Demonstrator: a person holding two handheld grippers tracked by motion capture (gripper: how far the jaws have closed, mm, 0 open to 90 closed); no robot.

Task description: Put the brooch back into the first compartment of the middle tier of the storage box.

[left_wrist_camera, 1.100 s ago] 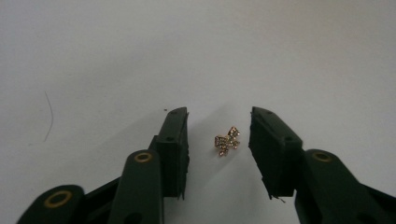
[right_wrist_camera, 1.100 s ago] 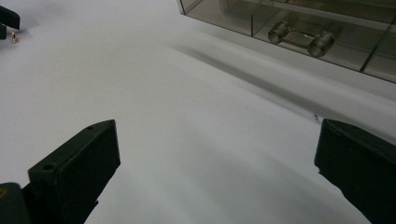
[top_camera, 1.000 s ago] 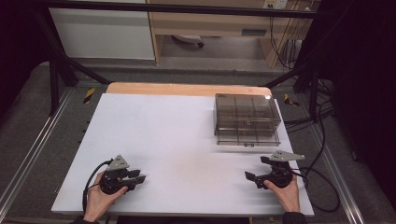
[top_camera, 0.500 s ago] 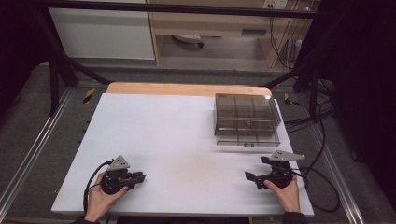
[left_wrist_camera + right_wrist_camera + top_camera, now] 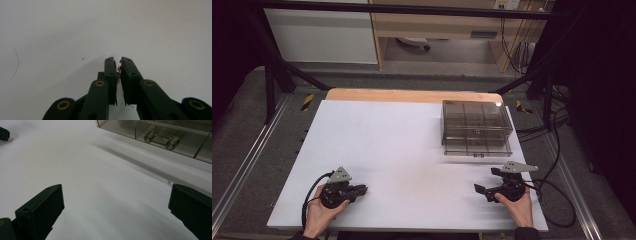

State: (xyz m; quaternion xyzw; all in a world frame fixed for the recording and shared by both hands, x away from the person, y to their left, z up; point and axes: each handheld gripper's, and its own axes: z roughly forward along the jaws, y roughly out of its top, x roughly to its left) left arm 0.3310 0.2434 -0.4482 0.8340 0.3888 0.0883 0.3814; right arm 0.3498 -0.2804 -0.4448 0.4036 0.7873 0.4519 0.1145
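My left gripper (image 5: 362, 189) lies low on the white table (image 5: 412, 145) near its front left corner, held by a hand. Its jaws have just been closing and now stand shut with only a thin slit between the pads (image 5: 111, 75). A few tiny golden-brown specks sit in that slit; I cannot tell what they are. My right gripper (image 5: 486, 181) rests near the front right, jaws wide open over bare table (image 5: 116, 192). A smoky clear compartment box (image 5: 476, 127) stands lid shut beyond the right gripper, and its clear latch (image 5: 162, 140) faces it.
A wooden strip (image 5: 412, 95) runs along the table's far edge. Black cables (image 5: 557, 200) trail off the right side by the right hand. Dark frame legs and metal rails flank the table. The left gripper's tip (image 5: 3, 133) peeks into the right gripper view's top left corner.
The left gripper's jaws have come together from partly open to nearly touching. Both hands and the box stay where they were.
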